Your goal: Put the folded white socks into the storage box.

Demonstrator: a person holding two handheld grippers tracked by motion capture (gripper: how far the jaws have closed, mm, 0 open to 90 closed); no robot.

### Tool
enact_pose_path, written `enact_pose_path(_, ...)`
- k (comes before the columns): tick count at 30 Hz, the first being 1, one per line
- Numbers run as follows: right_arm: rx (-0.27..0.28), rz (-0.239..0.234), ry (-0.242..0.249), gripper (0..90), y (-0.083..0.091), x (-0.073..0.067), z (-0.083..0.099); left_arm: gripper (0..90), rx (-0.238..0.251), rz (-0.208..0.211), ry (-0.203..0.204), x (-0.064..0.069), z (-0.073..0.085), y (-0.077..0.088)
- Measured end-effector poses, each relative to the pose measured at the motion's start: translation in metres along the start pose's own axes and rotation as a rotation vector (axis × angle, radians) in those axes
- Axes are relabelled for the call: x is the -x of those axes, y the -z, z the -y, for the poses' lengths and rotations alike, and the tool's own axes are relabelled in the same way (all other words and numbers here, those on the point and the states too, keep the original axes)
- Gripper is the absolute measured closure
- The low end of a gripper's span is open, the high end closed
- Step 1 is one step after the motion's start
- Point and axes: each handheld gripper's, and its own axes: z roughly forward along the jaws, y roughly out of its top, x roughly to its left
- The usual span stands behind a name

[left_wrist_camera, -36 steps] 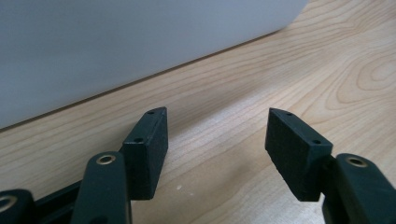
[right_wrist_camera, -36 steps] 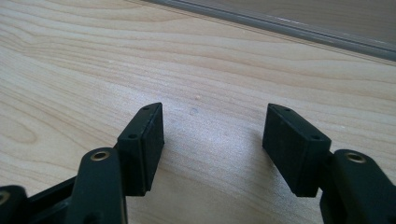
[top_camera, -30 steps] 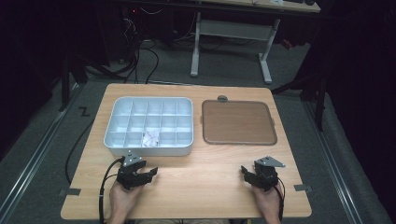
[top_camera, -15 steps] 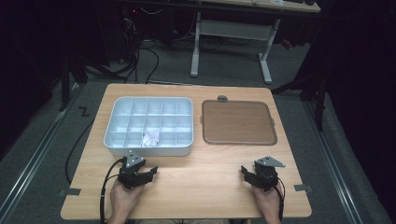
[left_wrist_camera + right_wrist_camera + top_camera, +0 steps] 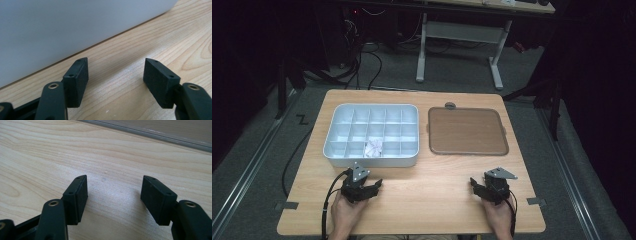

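Observation:
My left gripper rests on the wooden table just in front of the white compartment box. Its jaws stand open and have just been opening, with nothing between them. In the left gripper view the gripper points at the box's white wall. A crumpled white scrap lies in one front compartment. My right gripper rests near the table's front right, open and empty. In the right gripper view that gripper faces bare wood and the brown tray's edge.
A flat brown tray lies to the right of the box, with a small grey round piece behind it. Cables run from both grippers. A desk frame and cables stand on the floor beyond the table.

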Motion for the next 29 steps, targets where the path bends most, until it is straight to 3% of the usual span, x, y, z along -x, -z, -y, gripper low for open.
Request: enact_pose_path(29,0.000,-0.004,-0.006,39.0,0.0002,0.0003,0.0001,34.6,-0.001,-0.002,-0.001,0.0009,0.0006,-0.0005)
